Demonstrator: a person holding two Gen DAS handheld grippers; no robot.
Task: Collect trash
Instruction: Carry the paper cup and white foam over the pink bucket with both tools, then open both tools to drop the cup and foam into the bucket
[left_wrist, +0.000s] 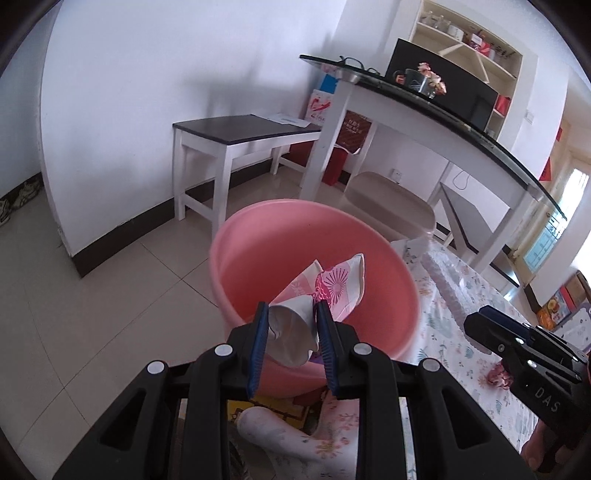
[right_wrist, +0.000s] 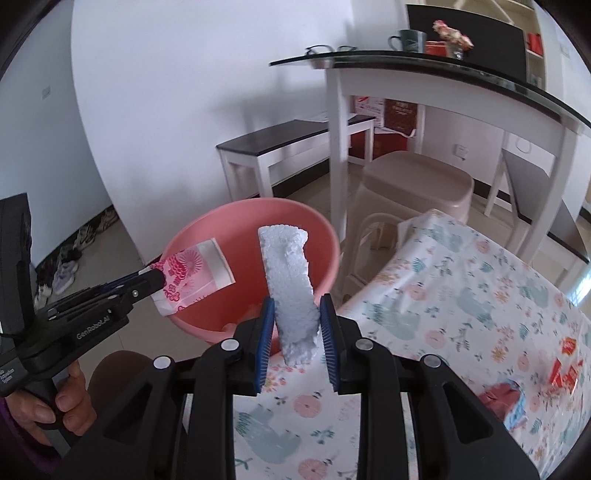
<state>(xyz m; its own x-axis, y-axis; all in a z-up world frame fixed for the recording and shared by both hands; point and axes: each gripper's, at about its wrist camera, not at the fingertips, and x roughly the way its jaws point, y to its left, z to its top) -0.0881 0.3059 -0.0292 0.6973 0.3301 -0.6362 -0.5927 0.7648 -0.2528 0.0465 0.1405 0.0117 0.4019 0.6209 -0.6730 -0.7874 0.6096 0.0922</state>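
This is a lived-in home, a dining or living room. A flowered tablecloth (right_wrist: 461, 295) covers the table, shoes (right_wrist: 62, 269) line the white wall, and a shelf unit (left_wrist: 469, 40) holds jars above a glass-topped counter (left_wrist: 424, 99), with a plastic stool (right_wrist: 417, 192) and bench (left_wrist: 240, 133) on tiled floor.

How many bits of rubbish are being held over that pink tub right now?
2: a pink-patterned wrapper in the left claw and a white foam piece in the right claw, both above the pink tub.

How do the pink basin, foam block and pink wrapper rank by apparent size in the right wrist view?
1. pink basin
2. foam block, though nearness to the camera inflates it
3. pink wrapper
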